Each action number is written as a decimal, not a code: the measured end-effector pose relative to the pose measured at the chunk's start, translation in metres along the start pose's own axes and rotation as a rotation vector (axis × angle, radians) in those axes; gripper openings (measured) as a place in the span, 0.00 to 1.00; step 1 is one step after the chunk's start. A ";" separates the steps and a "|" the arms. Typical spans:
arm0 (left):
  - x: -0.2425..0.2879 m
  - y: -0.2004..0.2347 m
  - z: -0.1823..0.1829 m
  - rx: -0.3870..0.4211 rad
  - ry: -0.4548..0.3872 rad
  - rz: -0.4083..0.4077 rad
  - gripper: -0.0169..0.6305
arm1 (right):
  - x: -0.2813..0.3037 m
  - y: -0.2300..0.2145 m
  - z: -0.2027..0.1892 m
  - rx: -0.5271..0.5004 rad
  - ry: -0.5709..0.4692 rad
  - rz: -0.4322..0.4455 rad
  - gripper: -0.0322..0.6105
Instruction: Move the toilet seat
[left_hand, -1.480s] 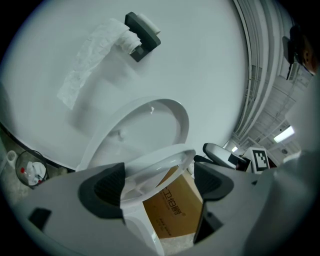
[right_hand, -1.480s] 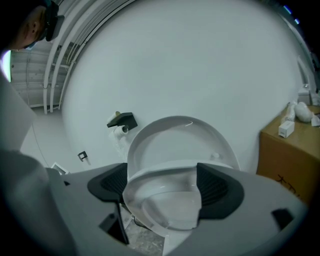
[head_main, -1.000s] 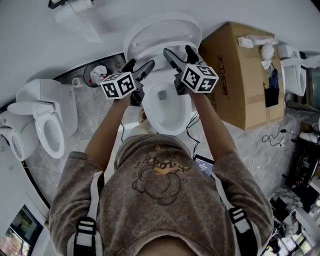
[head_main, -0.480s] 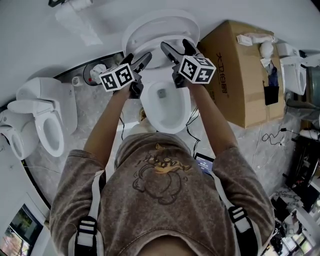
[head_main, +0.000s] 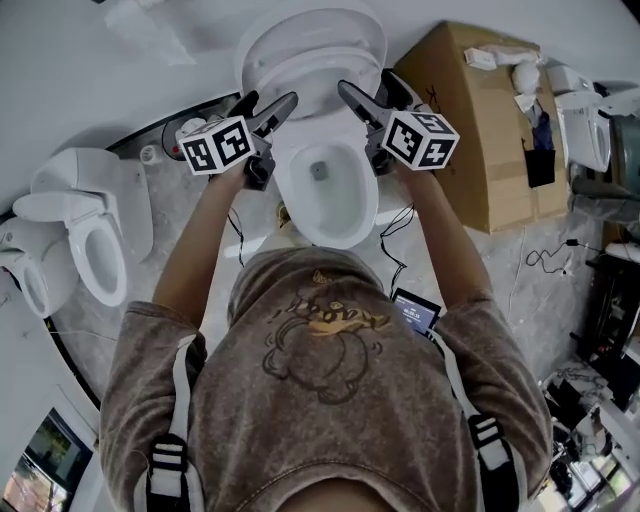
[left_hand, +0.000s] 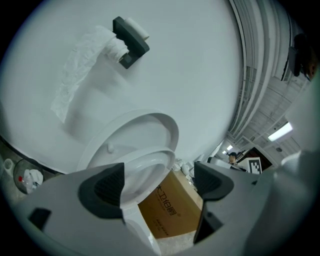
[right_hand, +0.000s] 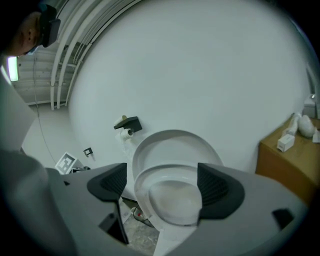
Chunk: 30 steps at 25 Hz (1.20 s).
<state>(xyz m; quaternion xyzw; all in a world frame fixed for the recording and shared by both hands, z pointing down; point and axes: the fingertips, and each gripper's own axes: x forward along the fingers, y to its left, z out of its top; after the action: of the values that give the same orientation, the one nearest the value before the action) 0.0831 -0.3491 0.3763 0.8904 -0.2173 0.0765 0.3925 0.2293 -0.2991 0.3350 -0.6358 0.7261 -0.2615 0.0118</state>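
- Far left of the toilet bowl (head_main: 325, 195), a second toilet (head_main: 85, 235) stands on the floor, well apart from it.
- Up and left of the bowl, a toilet paper holder (left_hand: 131, 42) is fixed to the white wall, with paper hanging from it; below it, at the foot of the wall, sits a round bin (left_hand: 22, 175).
- Just left of the bowl's back edge is the left gripper (head_main: 271, 100); its jaws stand wide apart and grip nothing; the rim of the seat shows in the gap between them, beyond the pads.
- Directly behind the bowl, the toilet seat (right_hand: 172, 192) is raised and leans back toward the lid (right_hand: 172, 145), which rests against the wall; the bowl lies uncovered.
- Just right of the bowl's back edge is the right gripper (head_main: 366, 84); its jaws are also wide apart, framing the raised seat and holding nothing.
- Right of the bowl, close beside it, stands a large cardboard box (head_main: 480, 140).
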 end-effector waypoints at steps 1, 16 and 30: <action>-0.004 -0.007 0.000 0.009 0.005 -0.011 0.69 | -0.012 0.001 -0.003 -0.004 0.004 -0.004 0.73; -0.080 -0.136 -0.032 0.319 0.055 -0.233 0.69 | -0.169 0.060 -0.036 -0.139 -0.003 -0.009 0.73; -0.115 -0.183 -0.087 0.424 0.021 -0.309 0.69 | -0.255 0.075 -0.059 -0.068 -0.092 -0.051 0.71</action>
<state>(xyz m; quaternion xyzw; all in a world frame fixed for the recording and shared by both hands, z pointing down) 0.0656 -0.1385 0.2783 0.9745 -0.0536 0.0688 0.2065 0.1880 -0.0367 0.2762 -0.6654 0.7169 -0.2075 0.0170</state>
